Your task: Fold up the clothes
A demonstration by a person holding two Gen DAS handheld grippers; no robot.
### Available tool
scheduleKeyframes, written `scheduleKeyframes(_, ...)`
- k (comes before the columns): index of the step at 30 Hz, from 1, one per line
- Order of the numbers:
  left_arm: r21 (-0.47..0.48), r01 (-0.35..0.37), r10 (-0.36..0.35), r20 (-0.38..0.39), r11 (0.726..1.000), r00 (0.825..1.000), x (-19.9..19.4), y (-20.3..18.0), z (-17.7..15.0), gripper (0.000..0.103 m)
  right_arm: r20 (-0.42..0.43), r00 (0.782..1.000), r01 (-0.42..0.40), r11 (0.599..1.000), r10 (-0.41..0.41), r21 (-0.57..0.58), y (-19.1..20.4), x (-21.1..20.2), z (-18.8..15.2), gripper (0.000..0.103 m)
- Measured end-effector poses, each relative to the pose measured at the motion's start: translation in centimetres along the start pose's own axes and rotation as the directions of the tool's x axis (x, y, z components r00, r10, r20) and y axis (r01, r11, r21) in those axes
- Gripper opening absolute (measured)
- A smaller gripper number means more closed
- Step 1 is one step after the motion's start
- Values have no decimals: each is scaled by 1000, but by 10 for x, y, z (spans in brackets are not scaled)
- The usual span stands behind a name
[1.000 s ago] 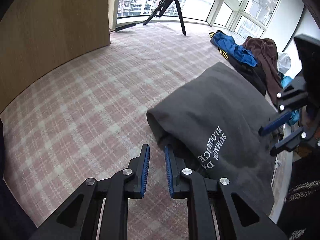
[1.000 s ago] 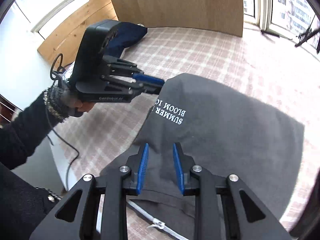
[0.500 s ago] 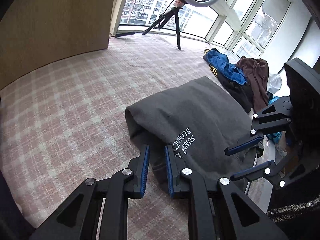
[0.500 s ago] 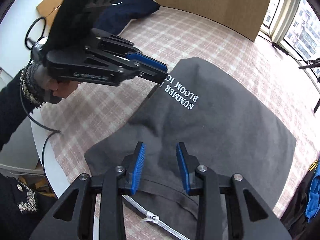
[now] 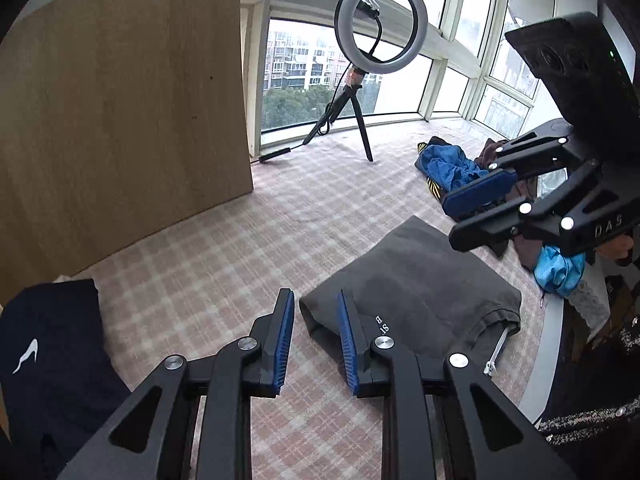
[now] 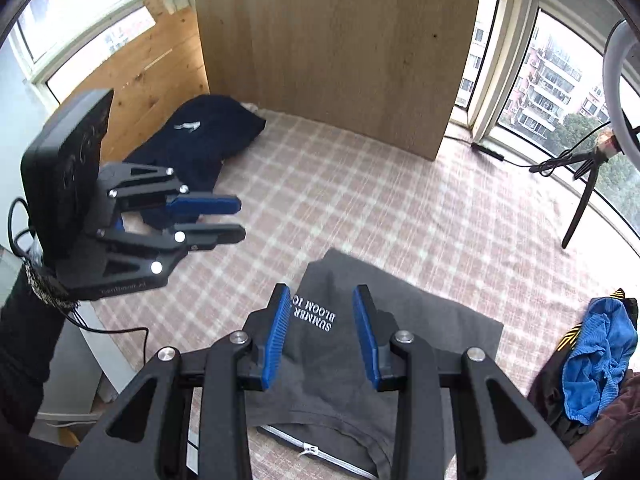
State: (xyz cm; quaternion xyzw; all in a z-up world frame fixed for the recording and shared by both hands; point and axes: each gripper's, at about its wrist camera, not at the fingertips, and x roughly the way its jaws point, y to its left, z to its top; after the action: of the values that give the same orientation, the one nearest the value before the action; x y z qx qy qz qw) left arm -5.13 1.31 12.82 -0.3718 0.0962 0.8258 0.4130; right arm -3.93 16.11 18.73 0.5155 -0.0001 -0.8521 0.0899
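A: Where do we stand? Start with the big things.

B: We have the bed (image 5: 224,248) in its pink check cover, and the grey top (image 5: 416,280) lies folded flat near its front edge, white print up, clear of the other clothes. A navy top (image 6: 200,136) sits folded at the far corner by the wood panel (image 6: 340,48). The pile (image 6: 596,360) of unfolded clothes waits on the other side.

A: And our claws?

B: Both hang above the grey top, touching nothing. The left claw (image 5: 314,336) is spreading its jaws now, with nothing between them; the top shows only well below the gap. The right claw (image 6: 322,334) stands apart too, empty, over the print.

A: So which step is this?

B: We judge the fold of the grey top is done and we are letting go of it.

A: Next move?

B: Either we carry the grey top over beside the navy one, gripping both near corners so the fold keeps, or we reach to the pile for a fresh piece. For the pile we need one claw wide and a single layer pinched, not a bunch.
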Motion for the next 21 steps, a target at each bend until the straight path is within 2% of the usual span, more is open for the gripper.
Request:
scheduleKeyframes(3,0,2,-2,10,1000,1000,-4,2,3,22,6,1000,-24,999,24,40,-2,-2,5,32)
scheduleKeyframes(8,18,-3,3,-8,1000,1000,4,11,-4,23,-14,999,-49,998,49,50,1,19,2,32)
scheduleKeyframes(11,0,1,-1,-28,1000,1000,18,24,-11,23,-27,998,-59,997,60,56,2,40,1,32)
scheduleKeyframes(15,-32,26,-29,-70,999,997,46,37,-28,23,-94,993,-60,996,66,62,4,79,-8,32)
scheduleKeyframes(21,-43,59,-64,-129,997,990,83,46,-45,23,-162,987,14,1000,-16,-13,9,125,-21,32)
